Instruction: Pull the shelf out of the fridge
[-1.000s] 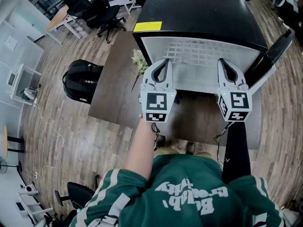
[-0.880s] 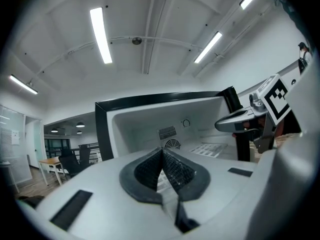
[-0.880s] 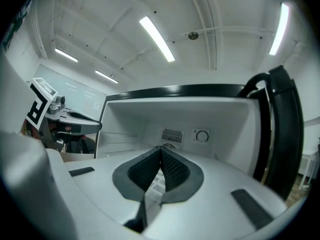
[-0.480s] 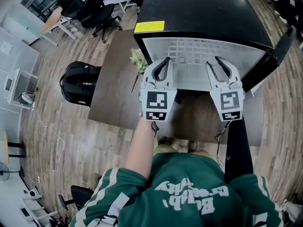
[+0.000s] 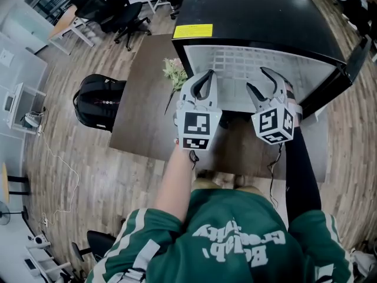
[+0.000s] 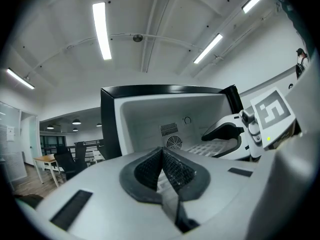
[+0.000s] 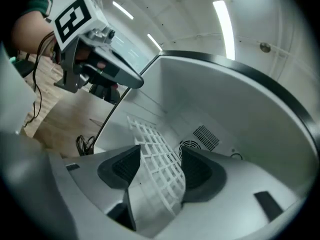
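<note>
The black fridge stands open, its white grid shelf inside the white cavity. In the head view my left gripper hovers at the fridge's front edge, left of centre. Its pads are shut together with nothing between them. My right gripper is rolled sideways at the opening, and its jaws have just been opening. In the right gripper view the shelf shows in the gap of the right gripper, and the pads do not press on it. The left gripper shows at upper left.
A dark brown table with a small plant adjoins the fridge's left side. A black backpack lies on the wood floor beyond it. The fridge door hangs open on the right. Office chairs stand at the far left.
The right gripper went from shut to open, rolled sideways and shifted left toward the shelf. The left gripper stayed where it was, still shut.
</note>
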